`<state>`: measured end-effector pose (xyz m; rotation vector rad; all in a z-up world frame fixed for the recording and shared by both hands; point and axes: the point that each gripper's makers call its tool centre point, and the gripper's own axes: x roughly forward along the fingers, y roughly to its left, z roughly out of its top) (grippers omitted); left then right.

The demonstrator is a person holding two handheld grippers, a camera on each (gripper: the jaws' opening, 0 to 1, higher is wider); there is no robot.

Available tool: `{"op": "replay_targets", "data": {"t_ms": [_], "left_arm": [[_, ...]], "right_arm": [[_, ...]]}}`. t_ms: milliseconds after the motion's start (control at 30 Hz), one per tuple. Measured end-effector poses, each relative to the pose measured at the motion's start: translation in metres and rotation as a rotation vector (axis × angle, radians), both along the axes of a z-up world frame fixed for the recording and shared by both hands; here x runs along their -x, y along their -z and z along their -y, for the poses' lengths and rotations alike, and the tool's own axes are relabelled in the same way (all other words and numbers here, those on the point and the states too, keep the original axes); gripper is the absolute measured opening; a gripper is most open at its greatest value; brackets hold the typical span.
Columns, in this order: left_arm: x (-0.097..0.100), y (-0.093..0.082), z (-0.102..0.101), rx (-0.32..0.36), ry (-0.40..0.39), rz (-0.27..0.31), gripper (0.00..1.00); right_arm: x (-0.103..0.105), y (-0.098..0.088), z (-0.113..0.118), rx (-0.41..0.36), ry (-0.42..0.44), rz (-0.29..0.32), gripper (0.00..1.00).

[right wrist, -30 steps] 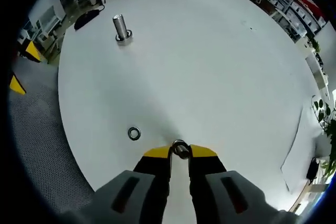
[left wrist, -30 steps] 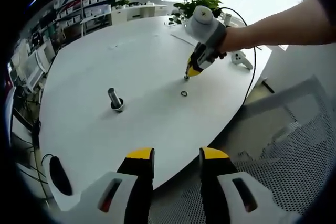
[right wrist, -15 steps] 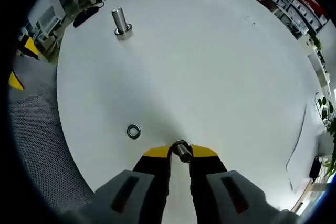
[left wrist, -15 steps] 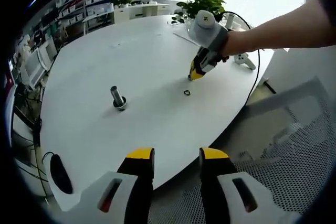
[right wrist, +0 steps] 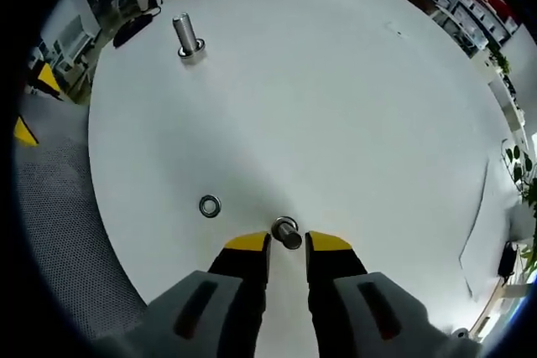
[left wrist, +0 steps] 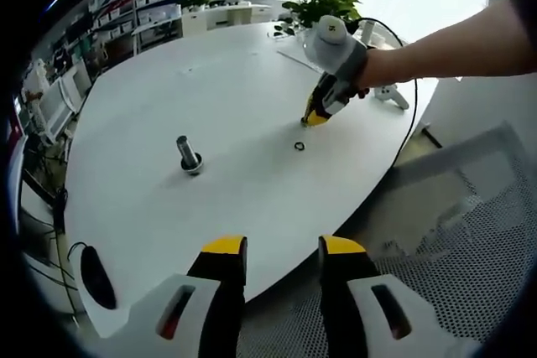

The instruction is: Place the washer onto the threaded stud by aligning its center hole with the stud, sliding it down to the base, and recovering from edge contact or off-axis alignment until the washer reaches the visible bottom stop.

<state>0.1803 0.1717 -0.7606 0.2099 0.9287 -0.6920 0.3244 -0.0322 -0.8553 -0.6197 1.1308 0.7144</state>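
Two studs (right wrist: 186, 37) (right wrist: 286, 233), one washer (right wrist: 209, 205), white table (right wrist: 336, 106), both claws (left wrist: 278, 264) (right wrist: 286, 247) parted, gripping nothing.

Metal washer (right wrist: 210, 205) flat on white table, upright threaded stud (right wrist: 186, 37) well apart

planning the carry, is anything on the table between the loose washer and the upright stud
Nothing visible does. In the right gripper view, bare white table lies between the washer and the stud; the small metal part at the right gripper sits off that line.
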Motion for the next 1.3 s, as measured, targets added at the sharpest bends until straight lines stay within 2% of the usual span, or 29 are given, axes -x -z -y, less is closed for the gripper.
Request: {"op": "replay_targets", "data": {"t_ms": [267,467,700,967,1067,1167,1300], "left_arm": [[0.000,-0.001,0.002,0.000,0.011,0.007,0.32],[0.001,-0.002,0.004,0.005,0.021,0.011,0.32],[0.004,-0.002,0.008,0.012,0.042,0.002,0.32],[0.003,-0.006,0.010,0.025,0.045,0.016,0.32],[0.001,-0.004,0.004,-0.005,0.039,0.023,0.31],[-0.001,-0.007,0.004,0.024,0.017,0.018,0.31],[-0.001,-0.008,0.007,0.023,0.031,0.027,0.31]], "right_arm": [[0.002,-0.007,-0.001,-0.014,0.028,0.001,0.19],[0.008,-0.004,0.000,-0.019,0.076,-0.001,0.19],[0.026,-0.001,0.002,-0.013,0.100,-0.021,0.19],[0.040,-0.012,-0.001,-0.022,0.130,-0.022,0.20],[0.042,-0.015,-0.001,-0.016,0.125,-0.025,0.20],[0.042,-0.021,0.000,-0.026,0.137,-0.025,0.20],[0.045,-0.024,-0.003,-0.040,0.153,-0.034,0.20]]}}
